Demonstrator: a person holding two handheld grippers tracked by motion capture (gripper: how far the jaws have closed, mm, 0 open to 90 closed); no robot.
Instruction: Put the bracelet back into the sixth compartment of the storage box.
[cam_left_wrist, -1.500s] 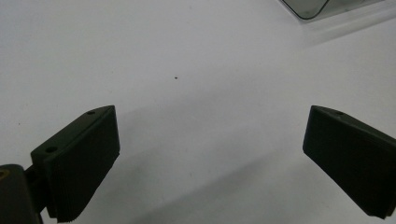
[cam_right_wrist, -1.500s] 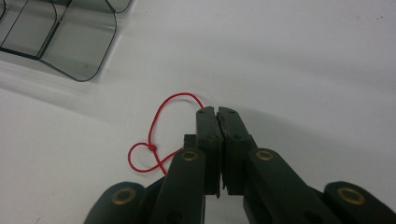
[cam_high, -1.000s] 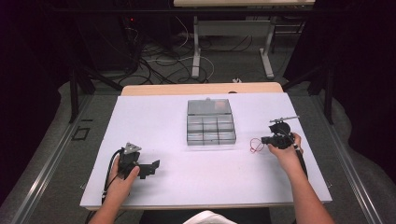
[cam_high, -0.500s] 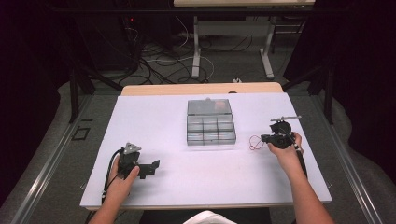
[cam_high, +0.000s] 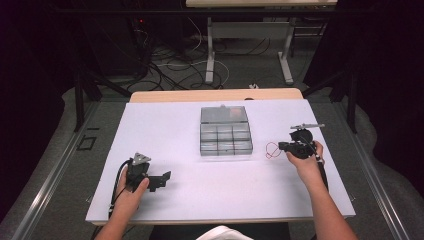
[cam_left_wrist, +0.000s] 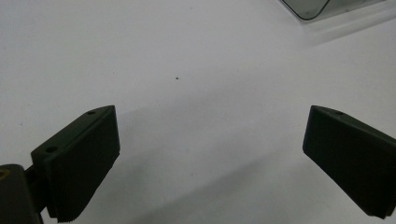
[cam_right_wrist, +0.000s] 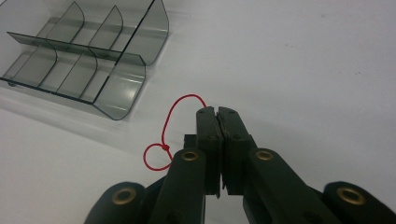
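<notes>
**On the white counter, a red string pinched at the right**

Across the white counter (cam_high: 165, 125) nothing large has shifted since a second ago: the clear divided organizer box (cam_high: 225, 131) sits in the same spot at the middle, its compartments looking bare in the right gripper view.

Both hands have kept their places too. At the near left, the left gripper (cam_high: 161, 179) rests on the sheet with its fingers (cam_left_wrist: 79, 158) spread wide and nothing between them.

Just right of the box, the right gripper (cam_high: 281, 146) has its fingers (cam_right_wrist: 208, 122) pressed together on a thin red string (cam_right_wrist: 164, 140), which loops out on the counter between gripper and box, as before.
</notes>
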